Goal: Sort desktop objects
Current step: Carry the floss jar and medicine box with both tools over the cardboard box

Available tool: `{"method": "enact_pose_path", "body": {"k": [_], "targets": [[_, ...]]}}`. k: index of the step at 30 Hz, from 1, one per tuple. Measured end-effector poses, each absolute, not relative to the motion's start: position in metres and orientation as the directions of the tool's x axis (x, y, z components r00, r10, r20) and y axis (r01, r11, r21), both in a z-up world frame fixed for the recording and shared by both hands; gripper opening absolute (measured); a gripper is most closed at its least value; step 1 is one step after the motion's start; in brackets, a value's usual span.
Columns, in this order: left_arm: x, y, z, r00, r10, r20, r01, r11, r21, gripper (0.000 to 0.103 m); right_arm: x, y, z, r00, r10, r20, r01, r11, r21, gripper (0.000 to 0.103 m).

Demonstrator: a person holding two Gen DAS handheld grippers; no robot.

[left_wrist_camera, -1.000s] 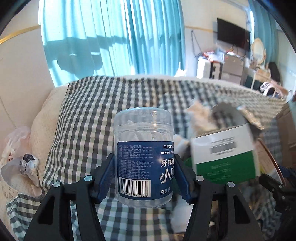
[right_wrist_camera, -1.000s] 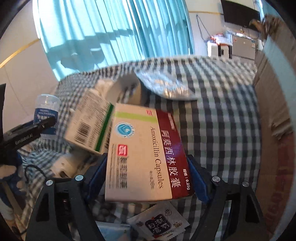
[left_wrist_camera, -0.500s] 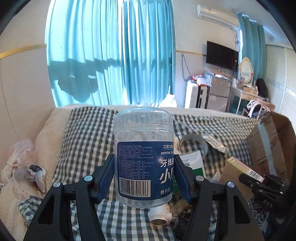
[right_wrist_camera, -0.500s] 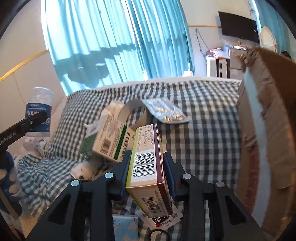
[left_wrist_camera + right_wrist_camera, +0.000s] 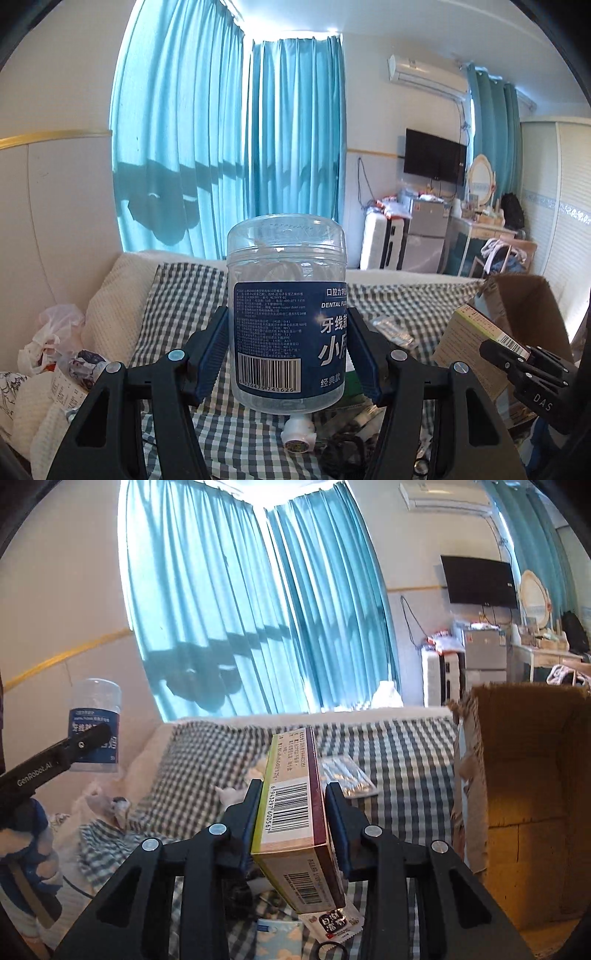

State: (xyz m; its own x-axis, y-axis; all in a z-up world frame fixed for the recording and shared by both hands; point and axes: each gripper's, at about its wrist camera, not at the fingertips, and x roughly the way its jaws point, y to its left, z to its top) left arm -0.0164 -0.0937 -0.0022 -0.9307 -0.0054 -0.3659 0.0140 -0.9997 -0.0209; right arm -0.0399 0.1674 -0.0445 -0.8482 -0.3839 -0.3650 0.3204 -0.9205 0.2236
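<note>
- The left hand-held gripper (image 5: pixel 288 354) is clamped on a dental floss jar (image 5: pixel 287 314), its blue pads pressed to the jar's two sides low on the body.
- The jar stands upright, long axis vertical, lid on top. It is clear plastic with a dark blue label bearing white print and a barcode near the bottom edge, and it is held up off the checked cloth (image 5: pixel 184 295).
- The right hand-held gripper (image 5: pixel 293 812) is clamped on a medicine box (image 5: pixel 295 812) across its thin dimension, one pad on each broad face.
- The box is held on edge, its long axis running forward and away from the camera, the near end dipping lower. The narrow side facing up carries a barcode; a maroon band and a yellow-green stripe run along its edges.
- Below the box, a small sachet (image 5: pixel 338 925) lies on the cloth.
- Farther on, a foil blister pack (image 5: pixel 347 775) lies flat near the bed's middle.
- At the bed's right edge stands an open cardboard box (image 5: pixel 532 775), just beside the held medicine box.
- Teal curtains (image 5: pixel 258 609) hang behind the bed's far edge.
</note>
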Motion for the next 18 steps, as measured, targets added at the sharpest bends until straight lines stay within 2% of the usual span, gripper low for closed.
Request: {"method": "enact_pose_path", "body": {"k": [9,18], "targets": [[0.009,-0.085,0.026,-0.951,0.011,-0.309,0.017,-0.996,-0.089,0.063,0.006,0.166,0.001,-0.893,-0.386,-0.233,0.347,-0.918,0.192,0.034],[0.027,-0.051,0.040,-0.966,-0.005,-0.258,0.013,-0.999,-0.032,0.063,0.041,0.181,0.029,-0.919,-0.357,-0.166,0.331,-0.929,0.166,0.034]]}}
